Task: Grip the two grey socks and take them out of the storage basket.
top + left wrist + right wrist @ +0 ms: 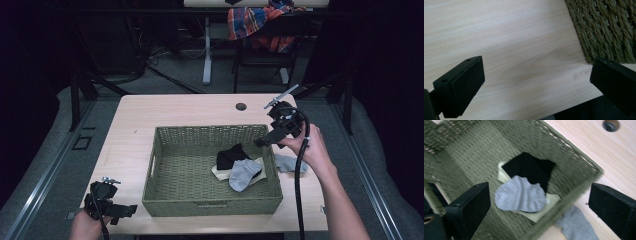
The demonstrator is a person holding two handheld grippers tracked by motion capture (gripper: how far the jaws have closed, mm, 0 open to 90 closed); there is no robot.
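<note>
Pale worktop [150,115] carries a woven basket [165,200] collecting socks; right gripper [265,140] hovers, jaws wide and empty, near the grey sock [290,163] left outside; left gripper [120,212] idles, jaws apart, empty.

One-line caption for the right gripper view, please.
Open right tool above the woven basket holding grey, black and cream socks; another grey sock lies outside.

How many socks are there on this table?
4: a black sock, a cream sock and a grey sock piled in the basket, and another grey sock on the table beside it. More may lie beneath.
</note>
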